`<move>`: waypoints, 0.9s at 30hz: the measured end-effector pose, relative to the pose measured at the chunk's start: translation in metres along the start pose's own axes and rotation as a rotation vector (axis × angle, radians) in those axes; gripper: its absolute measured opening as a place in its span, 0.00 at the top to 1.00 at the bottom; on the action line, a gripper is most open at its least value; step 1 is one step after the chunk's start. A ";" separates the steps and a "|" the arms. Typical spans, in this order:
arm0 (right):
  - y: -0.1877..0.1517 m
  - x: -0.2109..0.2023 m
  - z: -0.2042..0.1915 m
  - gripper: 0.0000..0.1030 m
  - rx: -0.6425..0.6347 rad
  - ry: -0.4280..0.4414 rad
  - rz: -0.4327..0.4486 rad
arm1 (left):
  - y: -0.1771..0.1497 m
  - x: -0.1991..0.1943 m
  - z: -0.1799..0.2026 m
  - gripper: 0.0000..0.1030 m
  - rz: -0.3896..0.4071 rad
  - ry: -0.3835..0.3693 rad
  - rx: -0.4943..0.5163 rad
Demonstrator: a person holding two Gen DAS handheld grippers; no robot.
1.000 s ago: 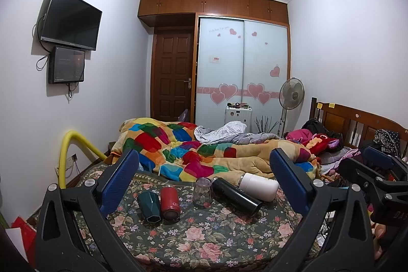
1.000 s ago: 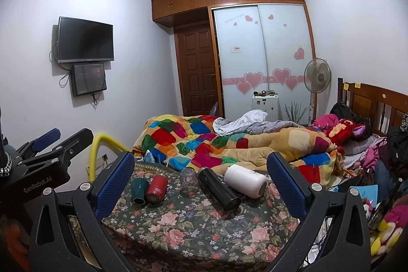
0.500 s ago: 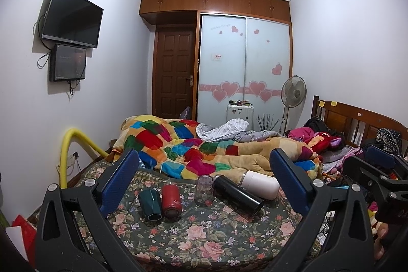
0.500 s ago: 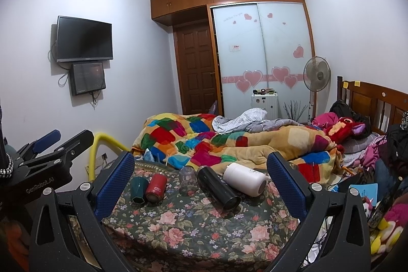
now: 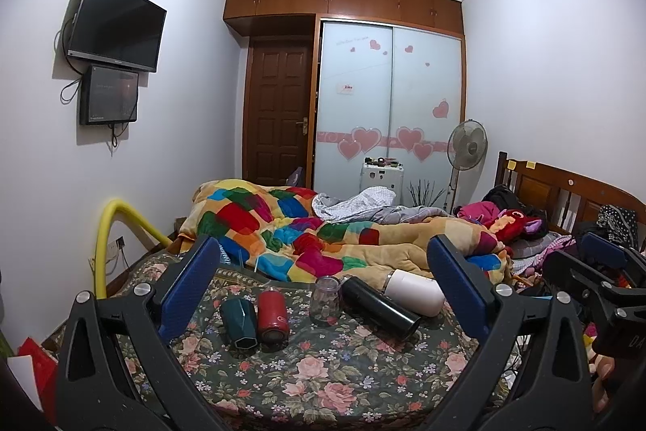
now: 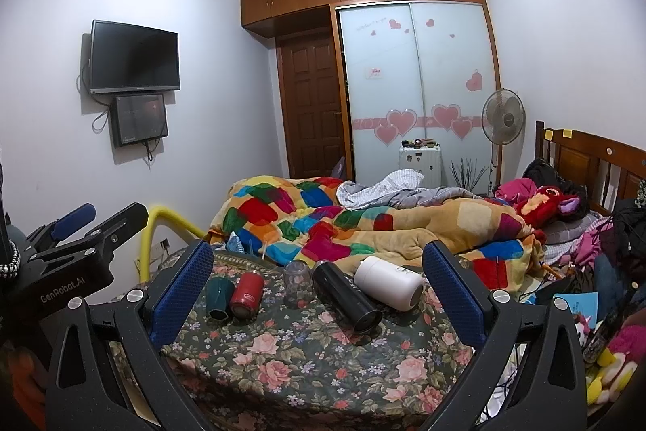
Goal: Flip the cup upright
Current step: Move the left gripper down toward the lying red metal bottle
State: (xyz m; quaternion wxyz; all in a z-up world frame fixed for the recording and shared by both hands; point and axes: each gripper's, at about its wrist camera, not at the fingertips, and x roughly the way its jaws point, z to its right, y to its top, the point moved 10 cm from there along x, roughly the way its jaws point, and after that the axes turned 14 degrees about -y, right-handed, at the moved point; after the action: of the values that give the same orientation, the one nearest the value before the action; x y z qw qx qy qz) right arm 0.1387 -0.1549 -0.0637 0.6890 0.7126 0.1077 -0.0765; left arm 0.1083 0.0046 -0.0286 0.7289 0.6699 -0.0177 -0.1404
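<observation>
On the flowered table (image 5: 307, 378) (image 6: 298, 354) lie a dark green cup (image 5: 239, 322) (image 6: 219, 297), a red cup (image 5: 272, 315) (image 6: 246, 293), a black flask (image 5: 379, 305) (image 6: 347, 297) and a white flask (image 5: 414, 291) (image 6: 388, 281), all on their sides. A clear glass cup (image 5: 325, 297) (image 6: 298, 283) stands mouth down. My left gripper (image 5: 323, 289) is open and empty, held back from the table. My right gripper (image 6: 319, 293) is open and empty, also short of the cups.
A bed with a colourful patchwork quilt (image 5: 323, 229) (image 6: 363, 221) lies right behind the table. A yellow padded rail (image 5: 109, 229) stands at the left. Clothes and toys (image 6: 605, 269) pile up at the right. The other gripper shows at each view's edge.
Both views have drifted slightly; the cups sit a little lower and nearer in the left wrist view. Nothing on the table has moved.
</observation>
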 end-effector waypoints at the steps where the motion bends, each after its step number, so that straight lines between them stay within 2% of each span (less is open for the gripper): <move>1: -0.002 0.001 0.000 0.00 -0.001 0.000 -0.002 | 0.000 0.002 -0.001 0.00 -0.001 0.001 -0.001; 6: -0.008 0.010 0.000 0.00 -0.011 -0.001 -0.026 | -0.004 0.009 -0.006 0.00 -0.011 0.004 -0.008; 10: -0.013 0.025 -0.004 0.00 -0.025 -0.004 -0.064 | -0.017 0.030 -0.024 0.00 -0.057 0.038 -0.039; 14: -0.025 0.046 -0.007 0.00 -0.046 -0.012 -0.118 | -0.046 0.065 -0.053 0.00 -0.153 0.092 -0.078; 19: -0.046 0.079 -0.007 0.00 -0.066 -0.023 -0.211 | -0.102 0.118 -0.098 0.00 -0.317 0.153 -0.155; 24: -0.072 0.112 -0.002 0.00 -0.071 -0.042 -0.314 | -0.165 0.165 -0.132 0.02 -0.469 0.136 -0.249; 27: -0.088 0.131 0.001 0.00 -0.069 -0.054 -0.374 | -0.192 0.191 -0.142 0.12 -0.543 0.121 -0.272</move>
State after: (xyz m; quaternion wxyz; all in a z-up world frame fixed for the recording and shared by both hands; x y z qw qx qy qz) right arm 0.2420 -0.1474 -0.1824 0.6894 0.6538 0.2224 -0.2187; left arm 0.2874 0.0869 -0.2630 0.7474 0.5535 0.2246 -0.2909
